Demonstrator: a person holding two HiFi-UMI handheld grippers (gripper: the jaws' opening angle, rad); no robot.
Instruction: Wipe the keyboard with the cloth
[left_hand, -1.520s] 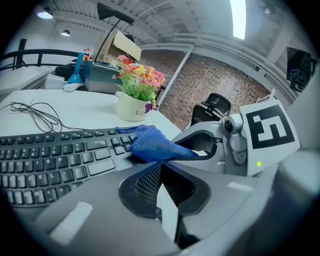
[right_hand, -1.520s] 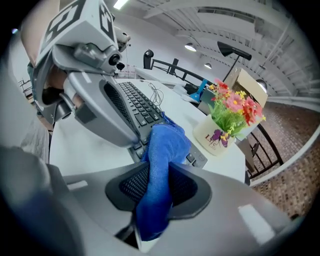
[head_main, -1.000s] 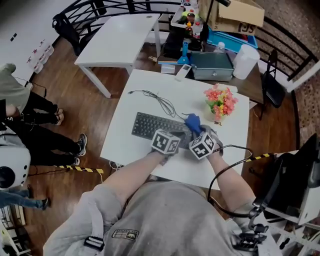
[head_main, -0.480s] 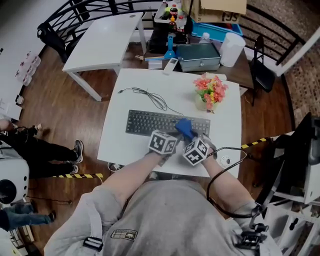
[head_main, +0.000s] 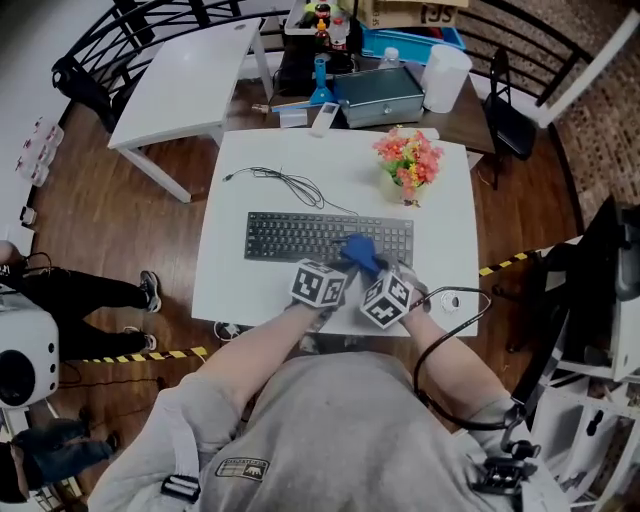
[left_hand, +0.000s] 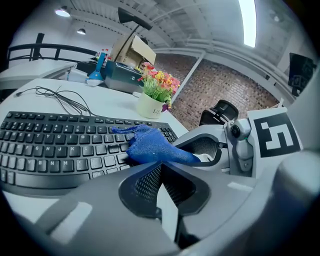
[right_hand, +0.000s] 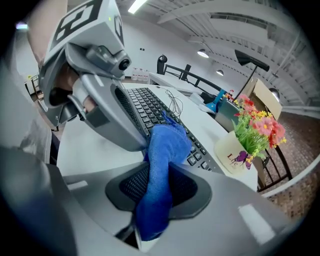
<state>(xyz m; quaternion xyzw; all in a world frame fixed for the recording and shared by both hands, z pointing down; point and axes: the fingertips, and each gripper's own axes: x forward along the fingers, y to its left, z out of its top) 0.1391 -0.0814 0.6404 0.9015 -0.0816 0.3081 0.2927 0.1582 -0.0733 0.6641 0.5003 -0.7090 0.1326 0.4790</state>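
**Cloth on keyboard, clamped by right gripper; left gripper closed and empty**

1. Keyboard. The black keyboard (head_main: 300, 237) lies flat on the white table (head_main: 445, 215), with its long side running across the head view.

2. Cloth. The blue cloth (head_main: 360, 253) sits on the keys right of the keyboard's middle, short of its right end. Its free end is bunched and rests on the key tops. Its other end rises off the keyboard's near edge into the right gripper.

3. Right gripper. The right gripper (right_hand: 159, 186) is at the keyboard's near edge, towards its right end, and points down at the keys. Its jaws are clamped on the cloth, which fills the space between the pads and hangs out on both sides of them.

4. Left gripper. The left gripper (left_hand: 160, 171) is also at the keyboard's near edge, just to the left of the right gripper. Its jaws are pressed together with nothing between them. The cloth lies just past its tips. No view settles whether the two touch.

5. Surroundings. A flower pot (head_main: 407, 168) stands beyond the keyboard's right end, apart from it. A thin cable (head_main: 290, 184) lies in loops beyond the keyboard's far edge, towards its left end. A metal box (head_main: 378, 94) sits well beyond the keyboard's far side, off the table.
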